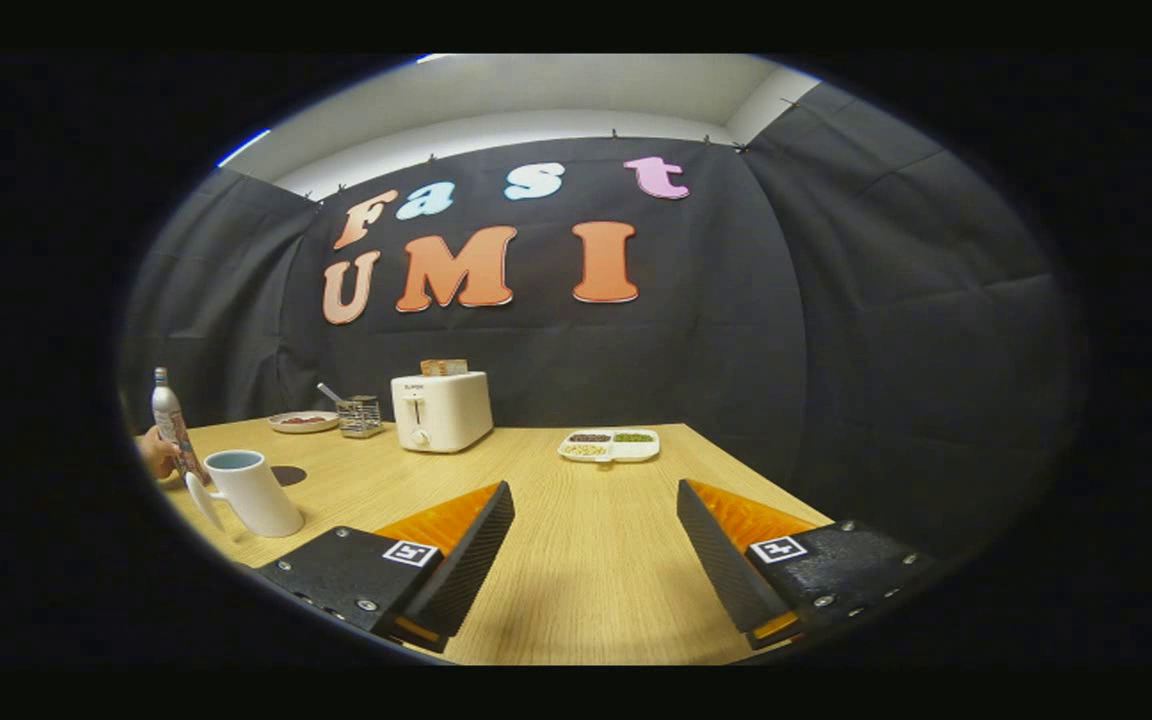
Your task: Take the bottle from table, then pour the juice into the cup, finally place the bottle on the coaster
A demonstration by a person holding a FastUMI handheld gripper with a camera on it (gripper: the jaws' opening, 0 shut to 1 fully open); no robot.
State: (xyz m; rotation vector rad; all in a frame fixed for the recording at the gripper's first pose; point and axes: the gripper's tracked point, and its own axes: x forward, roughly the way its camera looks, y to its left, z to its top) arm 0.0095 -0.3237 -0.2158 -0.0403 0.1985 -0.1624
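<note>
Well, fingers (596,545) wide apart w/ nothing between, round cup (254,490) beside slim bottle (172,422), woodgrain table (586,570).

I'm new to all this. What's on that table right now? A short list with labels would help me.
gripper: open, fingers apart over bare table, holding nothing
bottle: upright at the far left, a hand on it
cup: white mug, beside the bottle, left of the fingers
coaster: dark disc just behind the cup
toaster: white, at the back, bread in it
divided tray: beyond the fingers, holds snacks
table: light wood
</note>
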